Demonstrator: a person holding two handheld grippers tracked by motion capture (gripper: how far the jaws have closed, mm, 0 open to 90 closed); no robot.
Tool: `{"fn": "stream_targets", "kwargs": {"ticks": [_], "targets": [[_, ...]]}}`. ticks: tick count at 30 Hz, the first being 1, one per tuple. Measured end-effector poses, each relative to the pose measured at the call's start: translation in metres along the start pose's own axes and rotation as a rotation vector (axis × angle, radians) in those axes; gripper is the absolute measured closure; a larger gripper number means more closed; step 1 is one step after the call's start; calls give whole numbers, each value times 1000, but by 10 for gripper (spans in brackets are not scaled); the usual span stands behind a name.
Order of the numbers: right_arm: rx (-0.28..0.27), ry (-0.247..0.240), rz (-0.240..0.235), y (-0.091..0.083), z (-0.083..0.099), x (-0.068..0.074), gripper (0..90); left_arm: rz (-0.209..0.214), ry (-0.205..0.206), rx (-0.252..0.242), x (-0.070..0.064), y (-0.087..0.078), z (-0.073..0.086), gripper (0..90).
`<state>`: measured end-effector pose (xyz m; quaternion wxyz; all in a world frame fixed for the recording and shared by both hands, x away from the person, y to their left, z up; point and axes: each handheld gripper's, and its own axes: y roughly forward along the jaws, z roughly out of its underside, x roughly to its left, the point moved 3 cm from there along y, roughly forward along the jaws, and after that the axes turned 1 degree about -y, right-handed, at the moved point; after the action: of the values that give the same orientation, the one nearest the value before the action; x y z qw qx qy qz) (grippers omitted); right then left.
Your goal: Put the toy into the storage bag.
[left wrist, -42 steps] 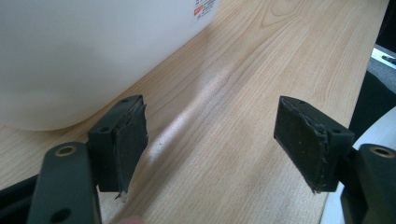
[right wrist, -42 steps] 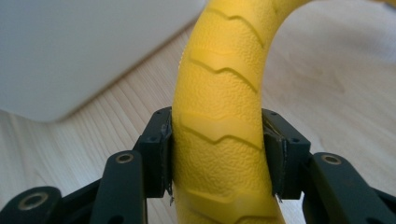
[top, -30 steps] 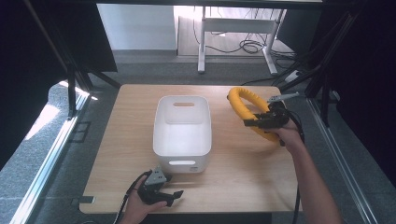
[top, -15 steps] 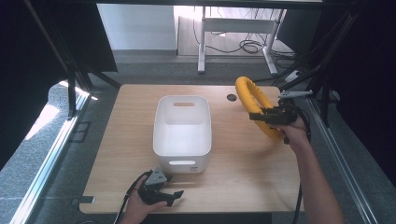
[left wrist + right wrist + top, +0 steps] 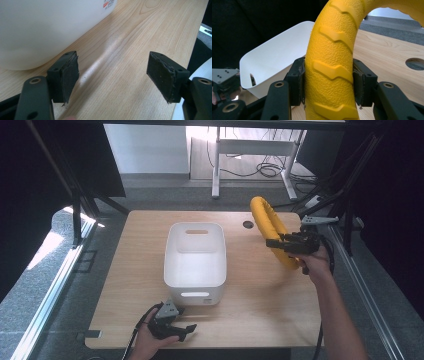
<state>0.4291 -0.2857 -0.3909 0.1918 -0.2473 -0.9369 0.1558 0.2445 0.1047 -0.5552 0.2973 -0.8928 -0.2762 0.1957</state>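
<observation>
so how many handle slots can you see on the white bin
2: one slot in the far end wall of the white bin, one slot in the near end wall by the left gripper. Its long sides show none.

White bin (image 5: 195, 255) mid-table; bare wood around.

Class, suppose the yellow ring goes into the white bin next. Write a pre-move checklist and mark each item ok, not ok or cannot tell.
1. Right gripper jaws clamp the yellow ring on both sides: ok.
2. Ring lifted off the table: ok.
3. White bin holds nothing: ok.
4. Left gripper outside the bin, jaws open: ok.
5. Ring fits inside the bin: cannot tell.
</observation>
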Motion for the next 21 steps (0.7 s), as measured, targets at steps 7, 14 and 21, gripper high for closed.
{"fn": "stream_targets", "kwargs": {"ticks": [7, 14, 21], "targets": [[-18, -11, -4, -4, -4, 6, 516, 4, 1, 1, -1, 0, 0, 258], [-37, -23, -13, -8, -8, 12, 515, 2, 2, 2, -1, 1, 0, 258], [-50, -33, -32, -6, -10, 20, 516, 4, 0, 1, -1, 1, 0, 258]]}}
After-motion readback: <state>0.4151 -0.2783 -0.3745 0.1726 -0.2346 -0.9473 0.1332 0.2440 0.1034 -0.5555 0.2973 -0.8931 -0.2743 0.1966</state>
